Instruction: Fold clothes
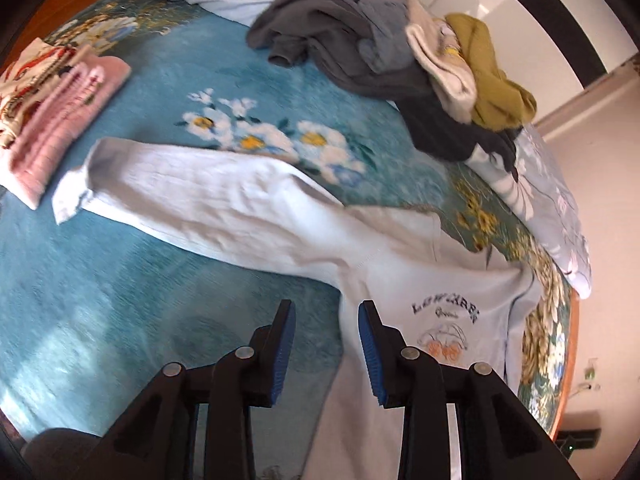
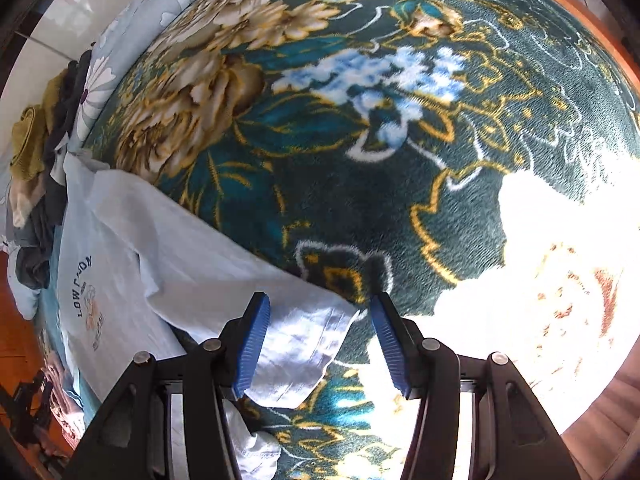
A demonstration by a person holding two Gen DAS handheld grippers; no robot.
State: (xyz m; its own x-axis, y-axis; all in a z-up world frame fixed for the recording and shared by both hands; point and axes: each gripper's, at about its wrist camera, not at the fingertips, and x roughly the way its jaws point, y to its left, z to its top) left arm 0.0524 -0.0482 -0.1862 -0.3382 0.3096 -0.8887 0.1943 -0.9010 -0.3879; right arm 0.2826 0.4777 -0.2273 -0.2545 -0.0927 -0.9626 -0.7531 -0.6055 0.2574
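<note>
Pale-blue sweatshirt lies spread on the floral bed blanket, sleeves outstretched. Left tool and right tool hover spread, empty. Next: pinch a sleeve cuff to fold inward.

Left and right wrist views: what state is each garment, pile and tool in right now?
Light blue sweatshirt: spread flat, print up, unfolded, one sleeve stretched out.
Sleeve cuff: lying on the blanket between the right tool's pads, not pinched.
Pink folded stack: folded, set aside.
Clothes pile: crumpled, unfolded.
Left tool: open, empty.
Right tool: open, over the cuff.
</note>
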